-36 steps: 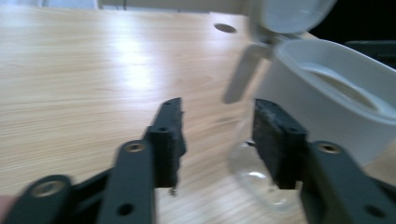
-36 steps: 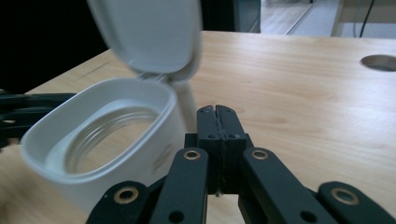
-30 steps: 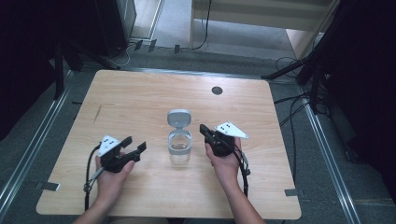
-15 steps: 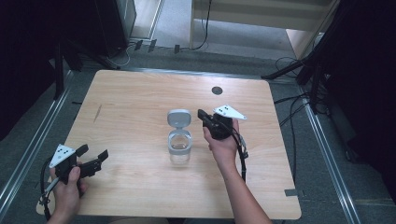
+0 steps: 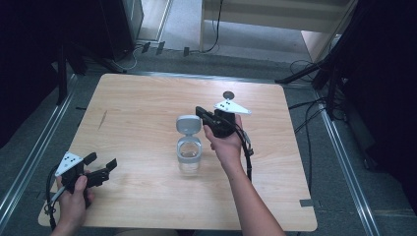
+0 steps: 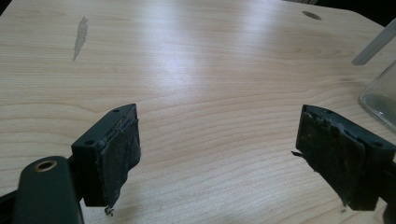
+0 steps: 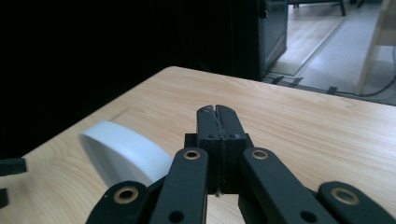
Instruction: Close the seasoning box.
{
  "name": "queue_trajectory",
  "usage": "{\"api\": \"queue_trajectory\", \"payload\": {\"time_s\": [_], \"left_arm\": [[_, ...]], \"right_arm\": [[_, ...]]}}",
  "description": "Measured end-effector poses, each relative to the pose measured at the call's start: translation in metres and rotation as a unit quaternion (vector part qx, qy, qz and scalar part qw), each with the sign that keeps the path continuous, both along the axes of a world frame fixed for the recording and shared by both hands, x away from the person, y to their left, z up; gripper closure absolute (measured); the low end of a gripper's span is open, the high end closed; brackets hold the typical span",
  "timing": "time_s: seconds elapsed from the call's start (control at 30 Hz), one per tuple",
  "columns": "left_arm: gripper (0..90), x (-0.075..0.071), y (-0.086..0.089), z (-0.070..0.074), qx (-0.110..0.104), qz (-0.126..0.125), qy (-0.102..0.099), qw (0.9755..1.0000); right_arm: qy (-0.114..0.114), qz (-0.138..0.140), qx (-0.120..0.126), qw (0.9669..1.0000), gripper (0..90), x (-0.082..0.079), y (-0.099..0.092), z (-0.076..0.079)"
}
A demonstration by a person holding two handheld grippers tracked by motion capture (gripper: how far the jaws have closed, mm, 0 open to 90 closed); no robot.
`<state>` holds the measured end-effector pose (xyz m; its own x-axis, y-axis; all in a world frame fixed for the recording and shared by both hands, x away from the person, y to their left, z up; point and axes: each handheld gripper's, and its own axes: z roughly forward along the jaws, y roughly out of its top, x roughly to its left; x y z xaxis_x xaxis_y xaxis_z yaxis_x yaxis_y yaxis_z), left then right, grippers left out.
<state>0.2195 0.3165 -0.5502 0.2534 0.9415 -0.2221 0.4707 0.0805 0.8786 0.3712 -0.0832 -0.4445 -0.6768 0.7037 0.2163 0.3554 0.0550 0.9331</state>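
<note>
Glass jar [image 5: 189,156] stands lidless beside its grey lid [image 5: 187,124]; left gripper [image 5: 101,168] jaws wide apart, right gripper [image 5: 201,112] jaws pressed together, both empty.

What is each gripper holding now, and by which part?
Nothing is held. The left gripper is open over bare table; the right gripper is shut on nothing, beside the lid.

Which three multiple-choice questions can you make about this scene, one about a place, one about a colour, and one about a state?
1. Where does the left gripper sit?
A. near the table's front left corner
B. over the jar
C. at the far edge

2. What colour is the lid?
A. red
B. light grey
C. black

3. How do the right gripper's jaws stand?
A. wide apart
B. pressed together
C. clamped on the lid

Answers: 1 A, the high view shows it low at the left of the table. 2 B, it looks pale grey behind the glass jar. 3 B, the right gripper view shows no gap.
</note>
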Motion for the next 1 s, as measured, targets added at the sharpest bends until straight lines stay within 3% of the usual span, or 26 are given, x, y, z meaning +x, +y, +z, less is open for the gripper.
{"api": "queue_trajectory", "payload": {"time_s": [0.27,0.5,0.57,0.63,0.73,0.8,1.0], "left_arm": [[13.9,0.001,-0.002,0.000,0.008,0.000,-0.001,1.0000],[13.9,0.001,-0.002,0.000,0.011,0.000,-0.001,0.9999],[13.9,0.001,-0.002,0.000,0.011,0.001,0.000,0.9999],[13.9,0.001,-0.002,-0.001,0.012,0.002,-0.001,0.9999],[13.9,0.001,-0.003,-0.001,0.012,0.001,-0.001,0.9999],[13.9,0.001,-0.003,-0.001,0.013,0.001,-0.001,0.9999],[13.9,0.001,-0.004,-0.001,0.016,0.002,-0.001,0.9999]], "right_arm": [[-0.015,0.035,-0.003,0.9993,90.0,-0.024,-0.007,0.002],[-0.027,0.018,0.000,0.9995,85.6,-0.035,-0.028,0.003],[-0.027,0.009,0.000,0.9996,75.7,-0.038,-0.034,0.002],[-0.028,-0.008,-0.002,0.9996,57.8,-0.040,-0.041,0.000],[-0.038,-0.052,-0.040,0.9971,30.2,-0.044,-0.050,-0.003],[-0.035,-0.069,-0.060,0.9952,23.6,-0.047,-0.060,-0.007],[-0.022,-0.092,-0.057,0.9939,17.3,-0.057,-0.091,-0.015]]}}
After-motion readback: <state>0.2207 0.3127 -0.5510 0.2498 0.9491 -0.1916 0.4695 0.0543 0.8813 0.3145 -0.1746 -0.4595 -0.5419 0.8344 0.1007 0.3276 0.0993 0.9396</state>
